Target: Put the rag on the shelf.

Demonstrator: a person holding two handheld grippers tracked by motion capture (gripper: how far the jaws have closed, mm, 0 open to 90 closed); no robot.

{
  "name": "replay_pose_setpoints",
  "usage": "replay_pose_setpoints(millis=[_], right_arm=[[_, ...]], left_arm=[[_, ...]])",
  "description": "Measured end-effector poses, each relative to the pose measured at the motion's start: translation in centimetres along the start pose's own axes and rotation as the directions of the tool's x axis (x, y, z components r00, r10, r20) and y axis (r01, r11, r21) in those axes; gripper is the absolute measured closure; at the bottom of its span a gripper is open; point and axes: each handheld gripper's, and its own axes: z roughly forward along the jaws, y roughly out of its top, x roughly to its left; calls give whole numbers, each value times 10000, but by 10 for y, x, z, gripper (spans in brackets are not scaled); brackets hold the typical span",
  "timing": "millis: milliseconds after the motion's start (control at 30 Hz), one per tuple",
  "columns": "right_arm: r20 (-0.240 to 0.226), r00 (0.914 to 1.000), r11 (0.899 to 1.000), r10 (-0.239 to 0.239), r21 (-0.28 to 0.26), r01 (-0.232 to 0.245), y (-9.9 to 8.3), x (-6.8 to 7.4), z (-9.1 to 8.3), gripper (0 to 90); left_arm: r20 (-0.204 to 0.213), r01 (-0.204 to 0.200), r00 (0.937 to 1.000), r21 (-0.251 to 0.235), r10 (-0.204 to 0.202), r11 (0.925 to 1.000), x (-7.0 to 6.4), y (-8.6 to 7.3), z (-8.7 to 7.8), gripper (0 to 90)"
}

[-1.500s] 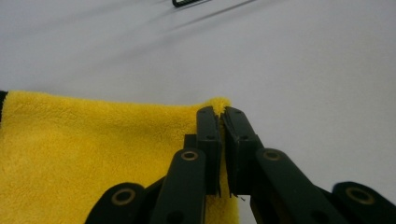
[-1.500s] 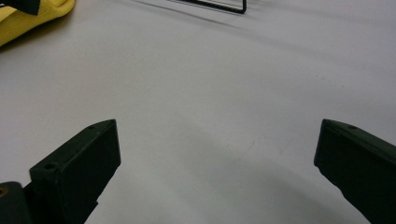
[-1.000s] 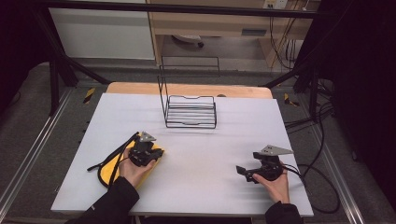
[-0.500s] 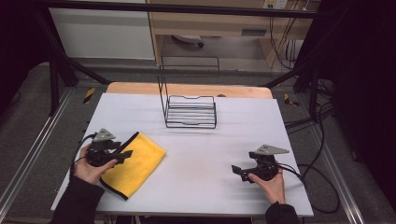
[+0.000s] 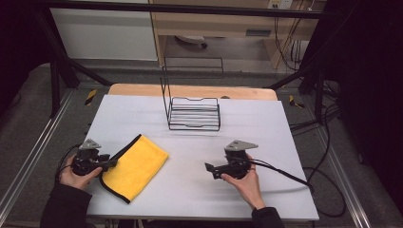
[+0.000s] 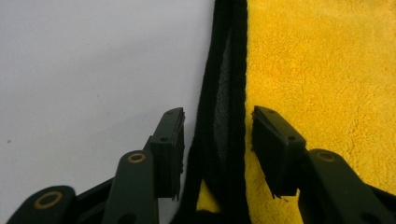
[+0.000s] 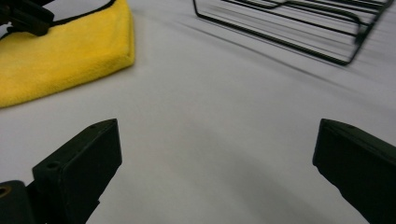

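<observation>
The folded yellow microfibre cloth with black piping (image 5: 134,166) lies flat near the front left corner of the bench (image 5: 266,128), its long axis running diagonally from the front edge up toward the middle. Its pile is short and fuzzy; the stitched black hem (image 6: 223,107) is smoother, and a grey underside shows where the layers part.

The left tool (image 5: 108,163) sits right at the cloth's left-hand hem. In the left gripper view its jaws stand partly apart, one over the bare bench, the other over yellow pile, with the hem running between them. They straddle the edge but do not pinch it. The cloth lies straight ahead of this tool, so the left hand is far the nearer, and I judge a short push forward and a squeeze would take the hem.

The right tool (image 5: 211,170) rests well apart, right of the cloth near the front middle, jaws wide and holding nothing.

A black wire rack with an upright back (image 5: 194,111) stands toward the far edge, beyond both tools.
</observation>
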Motion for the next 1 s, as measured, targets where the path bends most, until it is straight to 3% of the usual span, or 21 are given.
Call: replay_pose_setpoints(millis=[67,167,200,333,433,667,800,833,1000], right_arm=[[-91,9999,10000,-84,-9,84,4,5,6,39],[-460,9989,9999,-121,1,121,17,27,29,76],[-460,9989,9999,-121,1,121,17,27,29,76],[-863,9963,9999,32,140,-20,27,47,61,153],[-893,9960,9996,43,272,-19,31,56,79,217],[-704,9967,9982,399,467,-367,38,70,112,372],[-477,9980,9978,411,538,-385,40,76,122,439],[-496,9961,9960,730,543,-703,40,76,126,476],[-394,9946,9921,965,843,-929,39,77,134,537]], left_arm=[[167,120,9998,40,-121,9999,1,-1,0,565],[310,342,9989,83,-344,9994,2,-3,0,604],[307,430,9986,94,-433,9990,1,-3,0,604],[201,631,9978,212,-636,9978,-2,-3,0,642],[74,318,9995,307,-321,9990,-5,-2,-1,656],[44,2,10000,452,-4,9990,-9,-1,-1,706],[90,-21,10000,488,16,9988,-9,0,-1,725],[109,-35,9999,491,29,9988,-9,0,-1,737],[111,-84,9999,477,79,9988,-9,0,-1,741]])
